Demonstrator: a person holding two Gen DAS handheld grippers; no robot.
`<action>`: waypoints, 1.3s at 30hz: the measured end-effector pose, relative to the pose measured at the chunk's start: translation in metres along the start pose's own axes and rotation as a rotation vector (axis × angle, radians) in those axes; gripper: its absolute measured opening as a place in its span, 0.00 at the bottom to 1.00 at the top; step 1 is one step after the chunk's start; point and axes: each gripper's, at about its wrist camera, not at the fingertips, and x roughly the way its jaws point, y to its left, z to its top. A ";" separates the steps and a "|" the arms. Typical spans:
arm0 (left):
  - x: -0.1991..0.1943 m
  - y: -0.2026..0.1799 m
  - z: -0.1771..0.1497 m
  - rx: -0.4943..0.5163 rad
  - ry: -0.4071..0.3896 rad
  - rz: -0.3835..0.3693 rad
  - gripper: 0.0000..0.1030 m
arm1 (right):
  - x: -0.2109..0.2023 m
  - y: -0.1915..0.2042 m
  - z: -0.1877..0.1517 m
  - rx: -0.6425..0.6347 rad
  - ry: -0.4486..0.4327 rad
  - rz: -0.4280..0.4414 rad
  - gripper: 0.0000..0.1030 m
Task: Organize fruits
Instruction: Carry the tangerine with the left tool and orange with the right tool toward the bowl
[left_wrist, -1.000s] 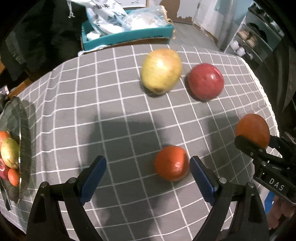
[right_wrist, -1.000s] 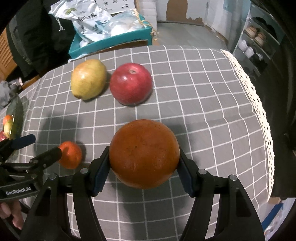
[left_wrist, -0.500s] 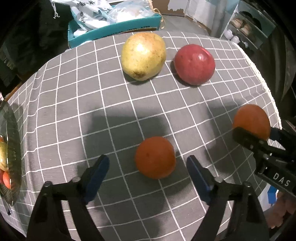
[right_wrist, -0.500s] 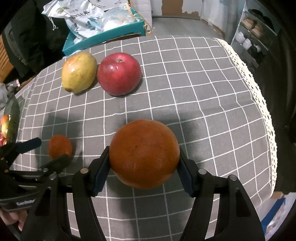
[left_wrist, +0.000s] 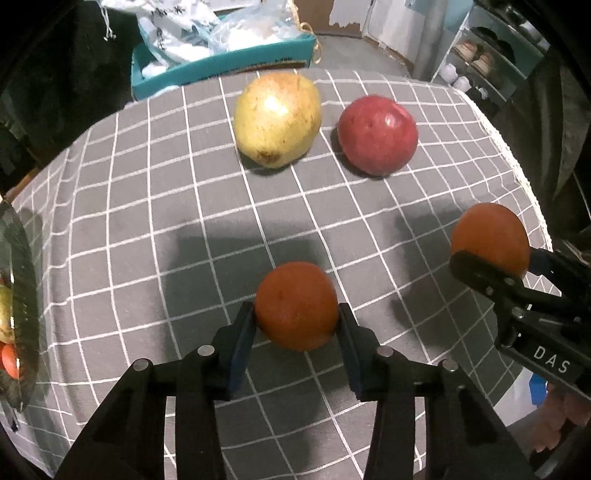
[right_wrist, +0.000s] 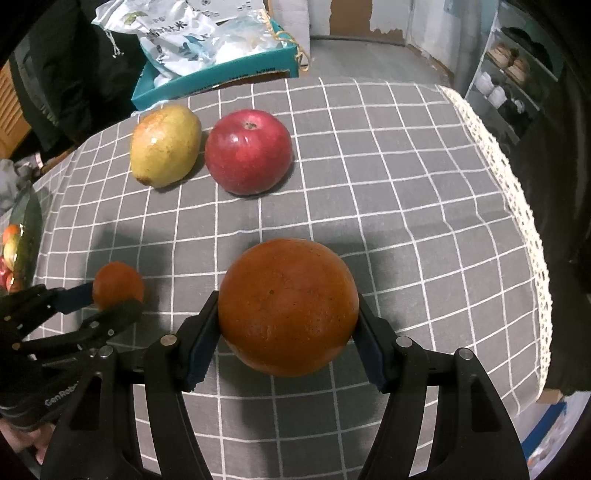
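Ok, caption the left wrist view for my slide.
Left gripper shut on small orange; pear and apple wait behind.

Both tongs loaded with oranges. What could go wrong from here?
1. The left tongs pinch the small orange low and near the pad tips; it may squirt out on lifting.
2. The right tongs grip the big orange at its widest; a tilt may roll it free.
3. The glass fruit dish looks crowded; added fruit may roll off.

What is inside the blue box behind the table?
The blue box holds white plastic bags with printing on them. What is in the bags, or under them, is covered.
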 end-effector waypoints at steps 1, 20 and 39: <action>-0.004 0.000 0.000 0.004 -0.014 0.007 0.43 | -0.002 0.001 0.001 -0.006 -0.008 -0.004 0.65; -0.073 0.023 0.016 -0.027 -0.192 0.044 0.43 | -0.055 0.023 0.021 -0.081 -0.169 -0.035 0.65; -0.151 0.032 0.017 -0.017 -0.369 0.064 0.43 | -0.128 0.051 0.033 -0.138 -0.358 0.001 0.65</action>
